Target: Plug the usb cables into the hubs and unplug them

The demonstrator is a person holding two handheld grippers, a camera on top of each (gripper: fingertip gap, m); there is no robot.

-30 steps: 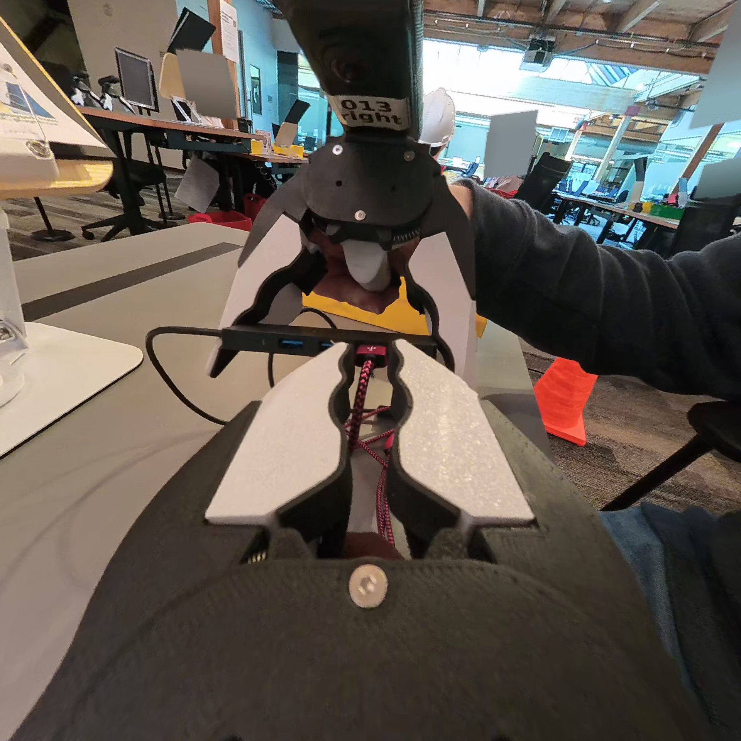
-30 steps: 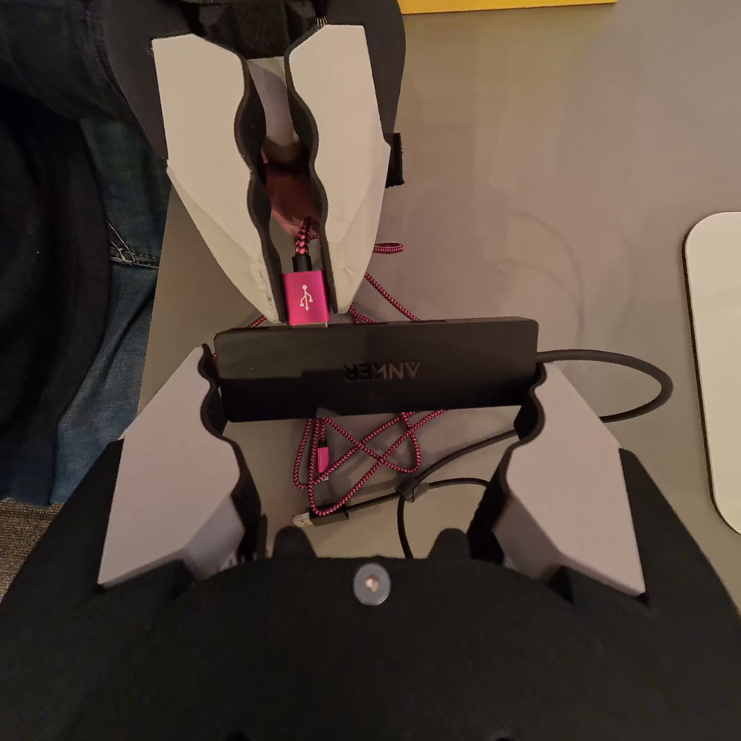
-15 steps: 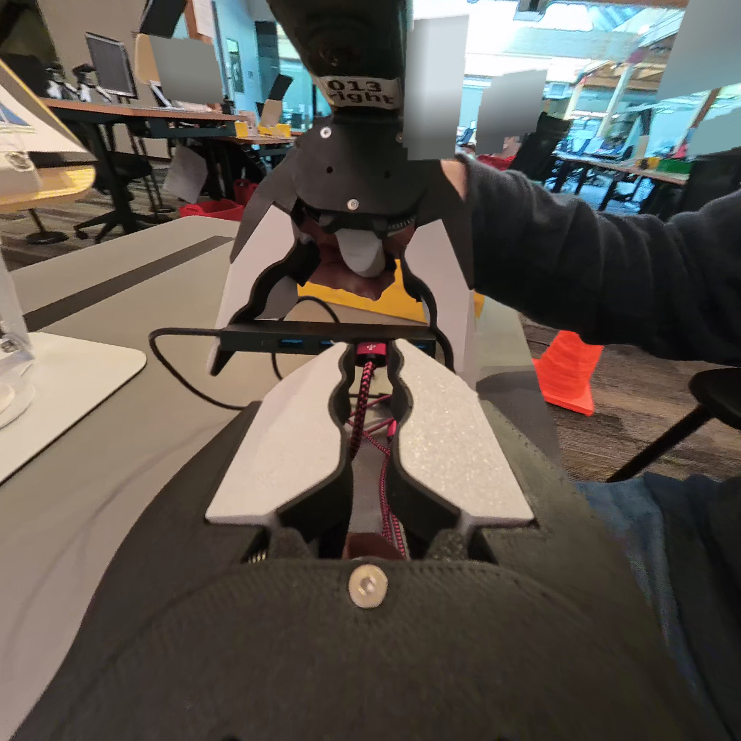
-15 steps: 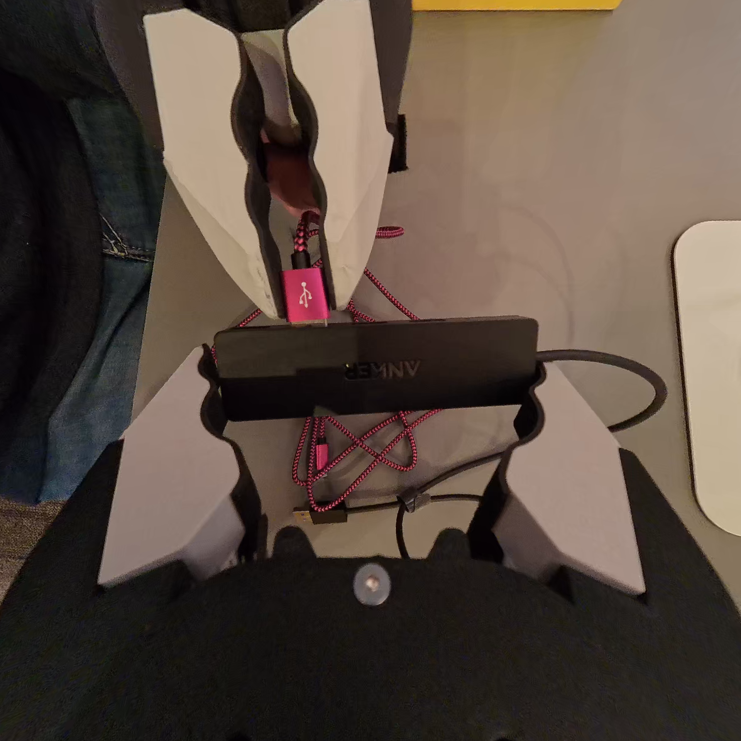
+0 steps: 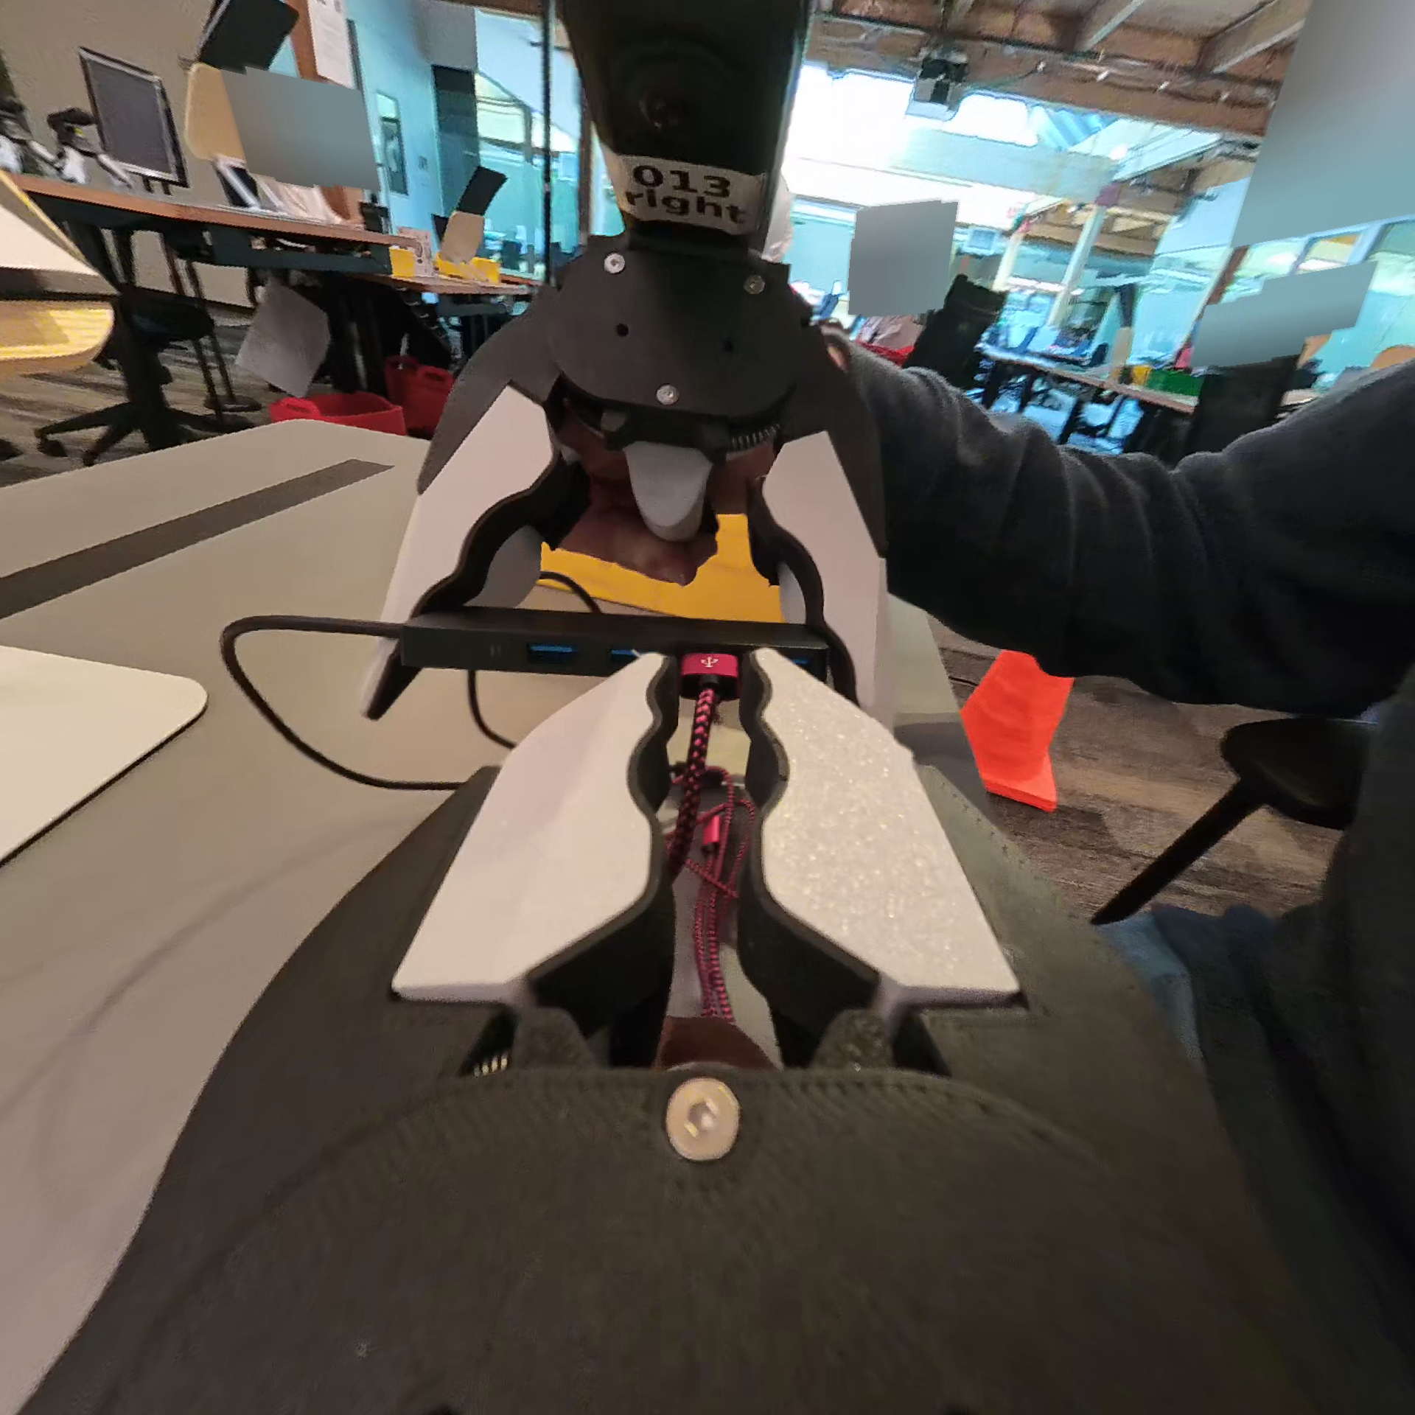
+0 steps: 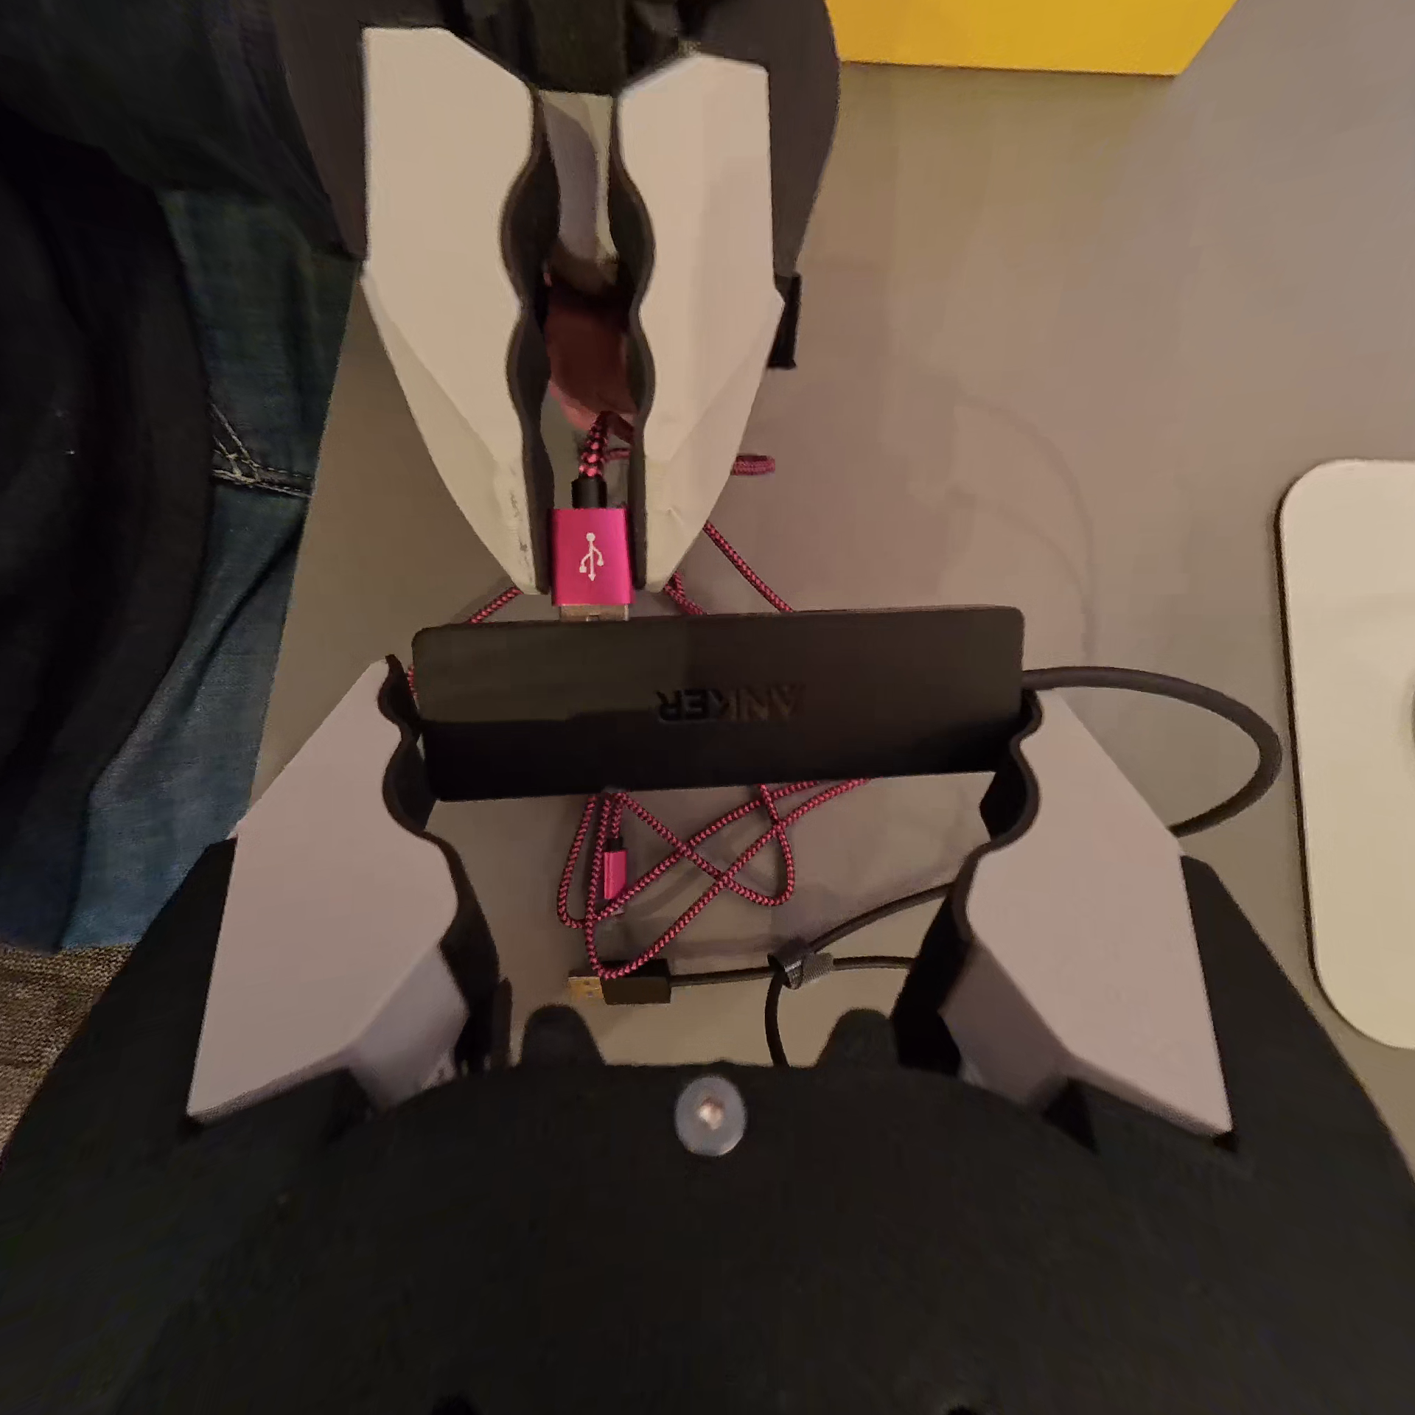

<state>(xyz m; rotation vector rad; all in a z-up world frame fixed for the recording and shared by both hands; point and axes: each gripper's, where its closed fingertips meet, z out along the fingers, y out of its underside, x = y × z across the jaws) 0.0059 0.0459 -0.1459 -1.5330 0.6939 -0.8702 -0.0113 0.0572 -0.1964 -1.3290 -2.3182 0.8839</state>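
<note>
My right gripper (image 6: pixel 712 708) is shut on the two ends of a black USB hub (image 6: pixel 720 689) and holds it level above the grey table (image 6: pixel 1072 383). My left gripper (image 5: pixel 708 678) is shut on a pink USB plug (image 5: pixel 710 665), which sits in a port near the hub's end. In the right wrist view the left gripper (image 6: pixel 589 574) comes in from the top with the plug (image 6: pixel 591 563), and a thin strip of the plug's metal shell shows at the hub's edge. The pink braided cable (image 6: pixel 689 857) lies coiled under the hub. The left wrist view shows the hub (image 5: pixel 582 639) and the right gripper (image 5: pixel 612 678) facing me.
A black cable with a loose USB plug (image 6: pixel 620 991) lies on the table under the hub. A white flat base (image 6: pixel 1363 727) is at the right, a yellow object (image 6: pixel 995 31) at the far edge. An orange cone (image 5: pixel 1011 735) stands on the floor. A person's dark sleeve (image 5: pixel 1110 551) holds the right gripper. The tips of one gripper are about 5 cm away from the tips of the other.
The left gripper has straightened and shifted slightly sideways with the pink plug. A little more of the plug's metal shell shows. The hub has stayed in the right gripper.
</note>
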